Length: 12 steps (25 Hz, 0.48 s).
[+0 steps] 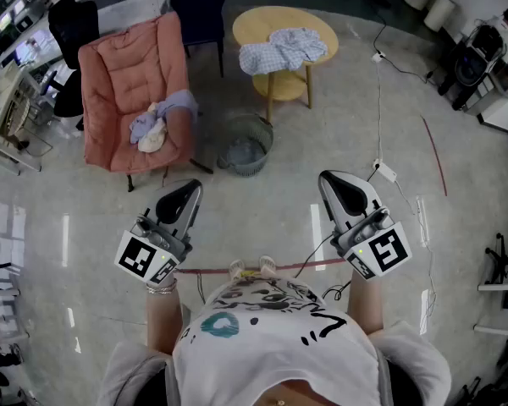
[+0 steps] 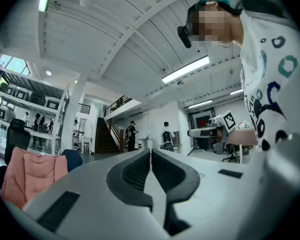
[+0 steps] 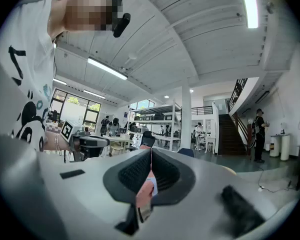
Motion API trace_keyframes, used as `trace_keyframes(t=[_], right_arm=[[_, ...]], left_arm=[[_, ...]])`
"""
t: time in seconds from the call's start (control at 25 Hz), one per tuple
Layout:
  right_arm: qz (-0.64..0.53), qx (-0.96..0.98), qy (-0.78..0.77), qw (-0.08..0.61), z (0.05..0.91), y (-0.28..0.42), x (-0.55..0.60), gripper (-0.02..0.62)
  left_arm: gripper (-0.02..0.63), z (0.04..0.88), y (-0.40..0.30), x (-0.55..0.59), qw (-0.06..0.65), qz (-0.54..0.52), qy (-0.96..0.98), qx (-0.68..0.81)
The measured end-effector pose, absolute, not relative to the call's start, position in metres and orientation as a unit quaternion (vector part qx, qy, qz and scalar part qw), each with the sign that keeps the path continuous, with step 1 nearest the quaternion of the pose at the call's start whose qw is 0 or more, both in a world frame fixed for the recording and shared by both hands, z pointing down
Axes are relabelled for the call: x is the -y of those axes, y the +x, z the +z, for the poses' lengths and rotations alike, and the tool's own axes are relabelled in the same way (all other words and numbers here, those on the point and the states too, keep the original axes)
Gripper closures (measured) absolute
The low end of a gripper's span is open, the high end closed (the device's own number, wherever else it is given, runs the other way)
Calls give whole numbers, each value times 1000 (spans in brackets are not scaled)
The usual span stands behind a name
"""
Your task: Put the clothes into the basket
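A wire basket (image 1: 267, 130) stands on the floor between a pink armchair (image 1: 118, 74) and a round yellow table (image 1: 262, 24); something grey-blue lies inside it. A lavender and cream bundle of clothes (image 1: 157, 123) rests on the armchair seat. A blue-white checked garment (image 1: 284, 49) is spread on the table. My left gripper (image 1: 192, 186) and right gripper (image 1: 328, 176) are held level in front of the person's chest, well short of the basket. Both are shut with nothing between the jaws. The left gripper (image 2: 150, 151) looks past the armchair (image 2: 32, 171). The right gripper (image 3: 151, 151) faces the room.
Two dark chairs (image 1: 199, 2) stand behind the armchair. A white cable with a power strip (image 1: 384, 172) runs across the floor at right, beside a red line (image 1: 434, 155). Desks and shelving line the left wall (image 1: 8, 100). People stand far off near a staircase (image 2: 131, 134).
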State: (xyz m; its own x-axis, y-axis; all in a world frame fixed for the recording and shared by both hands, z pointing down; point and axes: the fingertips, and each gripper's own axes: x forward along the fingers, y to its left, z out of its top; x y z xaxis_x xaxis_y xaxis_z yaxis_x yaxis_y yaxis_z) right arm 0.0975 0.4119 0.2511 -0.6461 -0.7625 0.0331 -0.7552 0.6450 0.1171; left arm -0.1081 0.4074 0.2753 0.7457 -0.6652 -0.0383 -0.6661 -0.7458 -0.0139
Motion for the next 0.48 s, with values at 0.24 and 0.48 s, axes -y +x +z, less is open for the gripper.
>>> trace_keyframes(t=[0.24,0.48], right_arm=[[-48,907,416,39,246,94,-409,568],[-49,909,412,44,245,88,-406,568]], left_arm=[[583,274,-109,-405,11,14,-935,-354],[583,274,-115,-405,9,13,-934,-357]])
